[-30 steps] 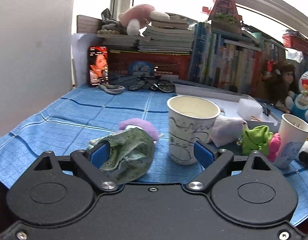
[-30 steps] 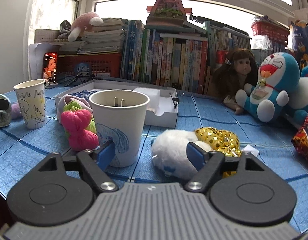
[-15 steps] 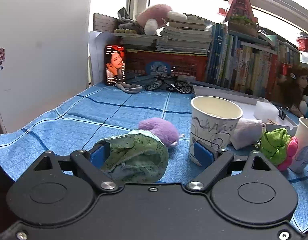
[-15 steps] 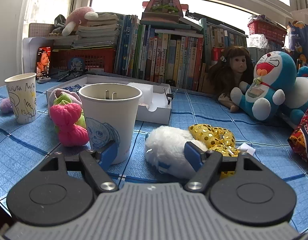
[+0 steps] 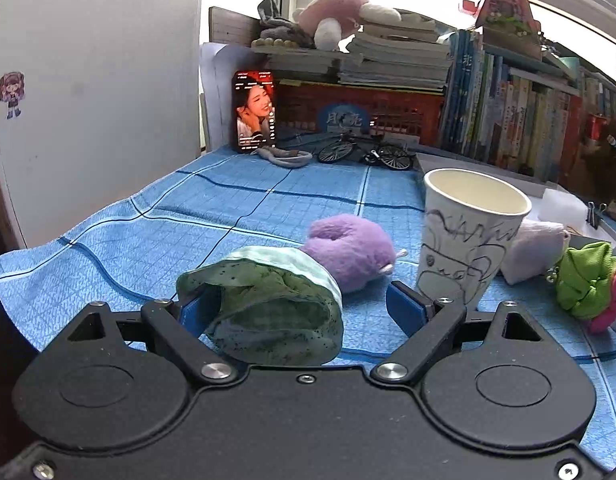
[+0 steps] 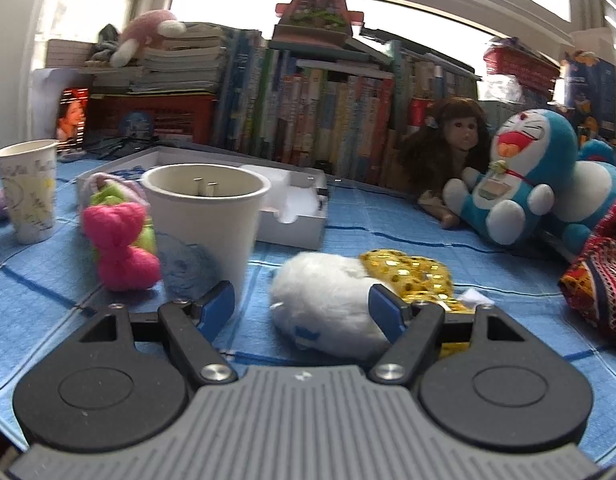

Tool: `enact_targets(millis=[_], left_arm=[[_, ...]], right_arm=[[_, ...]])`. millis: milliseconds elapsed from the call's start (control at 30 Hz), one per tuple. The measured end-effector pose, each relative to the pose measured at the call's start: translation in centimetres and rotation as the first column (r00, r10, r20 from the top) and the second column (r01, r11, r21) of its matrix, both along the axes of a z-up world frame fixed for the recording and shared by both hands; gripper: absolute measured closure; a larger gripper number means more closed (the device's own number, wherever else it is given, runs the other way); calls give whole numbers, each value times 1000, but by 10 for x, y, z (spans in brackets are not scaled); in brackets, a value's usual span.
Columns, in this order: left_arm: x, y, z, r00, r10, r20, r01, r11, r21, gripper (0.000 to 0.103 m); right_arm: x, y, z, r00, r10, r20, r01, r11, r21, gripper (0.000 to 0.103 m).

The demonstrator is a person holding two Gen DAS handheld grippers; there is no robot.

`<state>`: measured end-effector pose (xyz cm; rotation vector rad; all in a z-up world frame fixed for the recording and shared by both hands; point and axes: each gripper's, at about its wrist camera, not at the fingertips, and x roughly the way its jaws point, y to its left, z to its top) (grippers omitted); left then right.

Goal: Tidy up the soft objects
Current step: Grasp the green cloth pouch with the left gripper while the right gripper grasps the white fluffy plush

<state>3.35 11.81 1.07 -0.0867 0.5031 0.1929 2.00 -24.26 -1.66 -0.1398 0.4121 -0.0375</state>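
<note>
In the left wrist view a green speckled fabric piece [image 5: 267, 304] lies bunched between the fingers of my left gripper [image 5: 297, 306]. It rests against the left pad and stands clear of the right one, so the gripper is open. Behind it sit a purple plush [image 5: 350, 252] and a doodled paper cup [image 5: 464, 236]. In the right wrist view my right gripper [image 6: 299, 308] is open around a white fluffy piece [image 6: 328, 300], which lies near the right pad. A gold sequin piece [image 6: 412, 276] lies behind it, and a second paper cup [image 6: 205, 228] stands at the left finger.
A pink bow [image 6: 119, 248] and a green scrunchie [image 6: 115, 200] lie left of the second cup. Behind are a white box [image 6: 291, 220], a blue cat plush [image 6: 524, 176], a doll [image 6: 456, 148] and rows of books. A patterned red cloth [image 6: 600, 280] lies far right. A phone [image 5: 255, 110] leans at the back.
The left wrist view has swung left: the cup and purple plush slid right, while the green fabric stayed at the left finger. The right wrist view shifted only slightly.
</note>
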Motion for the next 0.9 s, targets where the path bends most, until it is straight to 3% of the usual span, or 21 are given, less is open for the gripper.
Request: enact_targets(millis=[333, 900], left_arm=[[9, 12, -9, 1000, 23, -14, -23, 999, -35, 20], [10, 34, -17, 998, 59, -20, -61, 994, -92, 49]], right_arm=[[19, -1, -6, 999, -8, -41, 6, 999, -53, 19], [30, 2, -9, 997, -20, -72, 14, 996, -83, 16]])
